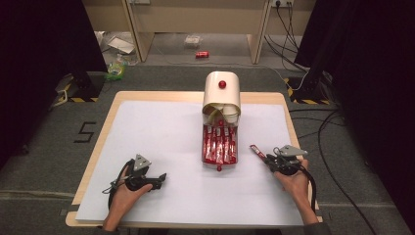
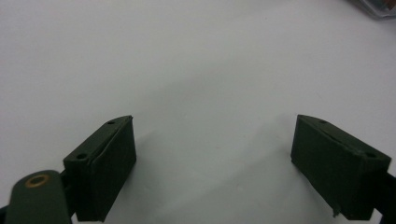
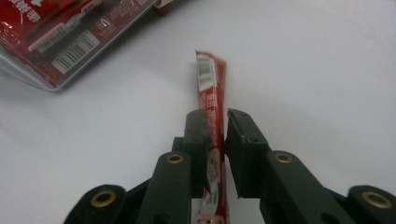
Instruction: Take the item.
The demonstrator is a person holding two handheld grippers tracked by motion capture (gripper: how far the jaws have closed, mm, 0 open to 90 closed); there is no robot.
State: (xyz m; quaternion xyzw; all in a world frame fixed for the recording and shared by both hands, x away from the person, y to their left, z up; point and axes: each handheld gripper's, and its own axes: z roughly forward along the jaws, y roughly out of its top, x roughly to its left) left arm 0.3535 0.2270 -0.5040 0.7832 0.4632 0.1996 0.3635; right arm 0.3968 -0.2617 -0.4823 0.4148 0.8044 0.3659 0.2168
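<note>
I am watching the right gripper (image 3: 216, 123) sitting low on the white sheet (image 1: 161, 147), its jaws standing narrowly apart around a red stick sachet (image 3: 211, 88) — a thin gap is showing on one side, so the pads are not pinching it. The sachet is lying flat on the sheet, just right of the row of red sachets (image 1: 219, 145) spilling from the cream dispenser (image 1: 222, 93). The left gripper (image 1: 157, 179) is resting well apart at the near left — its jaws are gaping wide over bare sheet, holding nothing.
</note>
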